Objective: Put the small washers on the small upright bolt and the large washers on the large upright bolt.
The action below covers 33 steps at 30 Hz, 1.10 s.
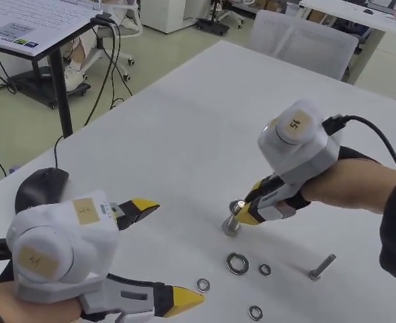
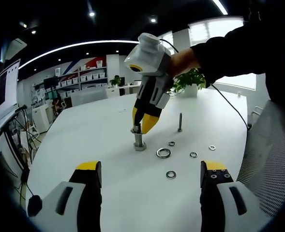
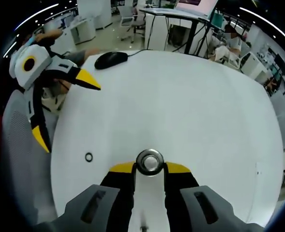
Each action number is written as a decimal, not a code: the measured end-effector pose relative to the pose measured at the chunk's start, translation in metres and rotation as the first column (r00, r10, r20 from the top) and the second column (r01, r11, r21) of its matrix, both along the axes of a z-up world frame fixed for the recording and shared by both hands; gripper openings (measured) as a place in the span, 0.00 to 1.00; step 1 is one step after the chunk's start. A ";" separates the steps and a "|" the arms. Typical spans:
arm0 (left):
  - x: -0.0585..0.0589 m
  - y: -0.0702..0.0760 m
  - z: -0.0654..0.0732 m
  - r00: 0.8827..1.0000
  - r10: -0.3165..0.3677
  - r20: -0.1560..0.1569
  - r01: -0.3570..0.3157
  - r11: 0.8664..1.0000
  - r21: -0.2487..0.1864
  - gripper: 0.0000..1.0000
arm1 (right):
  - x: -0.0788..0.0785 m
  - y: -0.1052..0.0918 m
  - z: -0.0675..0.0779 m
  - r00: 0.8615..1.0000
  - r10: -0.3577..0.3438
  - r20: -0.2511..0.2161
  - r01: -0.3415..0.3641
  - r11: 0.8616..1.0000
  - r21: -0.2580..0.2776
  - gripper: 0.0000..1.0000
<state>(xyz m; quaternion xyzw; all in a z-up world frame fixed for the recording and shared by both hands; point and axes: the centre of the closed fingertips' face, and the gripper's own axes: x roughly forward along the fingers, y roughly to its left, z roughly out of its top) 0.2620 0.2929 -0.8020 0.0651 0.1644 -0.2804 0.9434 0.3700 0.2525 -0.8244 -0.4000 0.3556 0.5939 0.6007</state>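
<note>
- Currently the right gripper (image 1: 243, 214) has its jaws nearly together on what looks like a large washer (image 3: 150, 162). It holds the washer at the tip of the large upright bolt (image 1: 232, 225), in the centre of the head view.
- At the lower left of the head view, the left gripper (image 2: 150, 166) stands wide open and holds nothing.
- On the table (image 1: 184, 134) lie a loose large washer (image 1: 237, 263) and three small washers (image 1: 265, 270) near it. The small upright bolt (image 1: 322, 266) stands at the lower right.
- Risk: if the hole sits off the bolt's axis at release, the washer may catch on the thread, tip and roll away. Pressing sideways could also topple the free-standing bolt.
- Writing: round tan stickers (image 1: 295, 124) on both grippers carry two digits that I cannot read with certainty. The labels on the laptop (image 1: 29, 23) at the upper left are too small to read.
</note>
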 end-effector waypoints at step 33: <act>-0.001 -0.006 -0.015 0.999 -0.009 -0.039 0.009 1.000 -0.006 0.81 | 0.002 -0.001 -0.039 0.999 0.012 -0.047 -0.016 0.997 -0.074 0.24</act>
